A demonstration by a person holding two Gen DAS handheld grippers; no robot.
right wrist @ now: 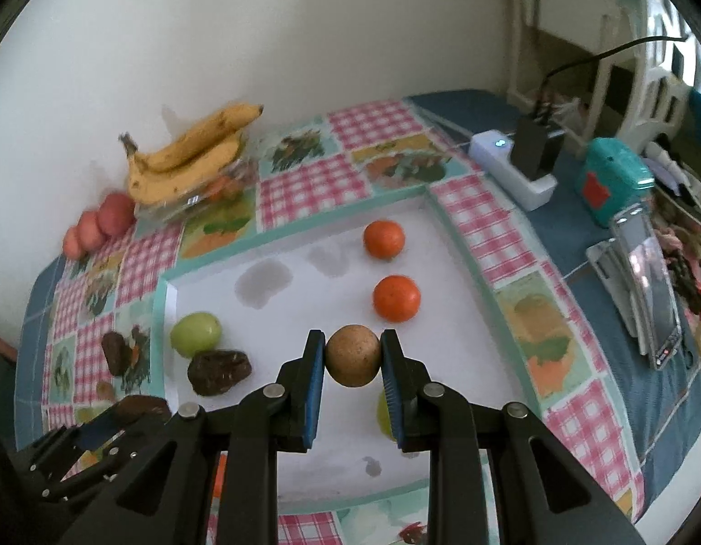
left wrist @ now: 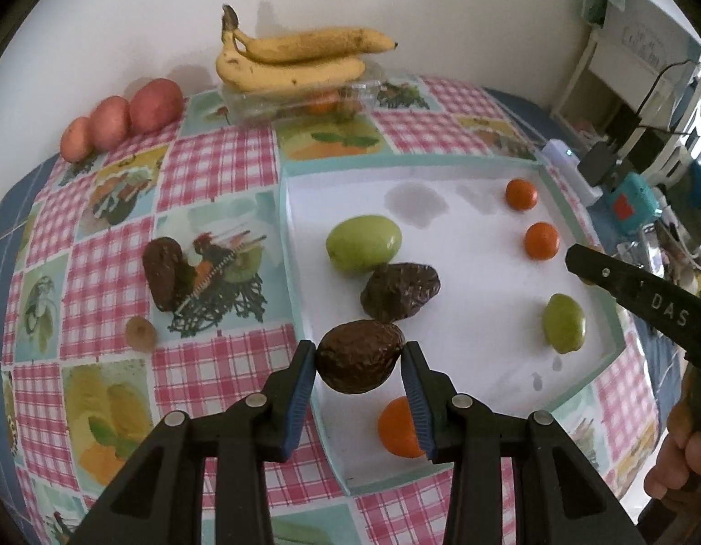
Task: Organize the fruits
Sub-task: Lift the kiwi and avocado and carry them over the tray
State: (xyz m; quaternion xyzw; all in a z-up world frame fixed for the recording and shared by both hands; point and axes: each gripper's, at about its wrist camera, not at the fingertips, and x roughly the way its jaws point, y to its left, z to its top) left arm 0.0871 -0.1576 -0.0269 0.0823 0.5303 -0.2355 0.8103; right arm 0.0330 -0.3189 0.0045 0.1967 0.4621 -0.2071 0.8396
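Note:
My left gripper (left wrist: pixel 358 356) is shut on a dark brown wrinkled fruit (left wrist: pixel 359 356) and holds it above the near left edge of the white tray (left wrist: pixel 464 209). My right gripper (right wrist: pixel 352 356) is shut on a round tan fruit (right wrist: pixel 353 355) above the tray (right wrist: pixel 305 408). In the tray lie a second dark fruit (left wrist: pixel 400 291), two green fruits (left wrist: pixel 364 242) (left wrist: pixel 564 323) and three oranges (left wrist: pixel 521 193) (left wrist: pixel 541 240) (left wrist: pixel 398 428). A third dark fruit (left wrist: pixel 162 278) lies on the tablecloth left of the tray.
Bananas (left wrist: pixel 296 58) rest on a clear plastic box (left wrist: pixel 300 100) by the wall. Three reddish fruits (left wrist: pixel 123 118) sit at the far left. A small pale fruit (left wrist: pixel 140 332) lies on the cloth. A power strip (right wrist: pixel 514 168), a teal box (right wrist: pixel 614 181) and a phone stand (right wrist: pixel 641 281) stand right of the tray.

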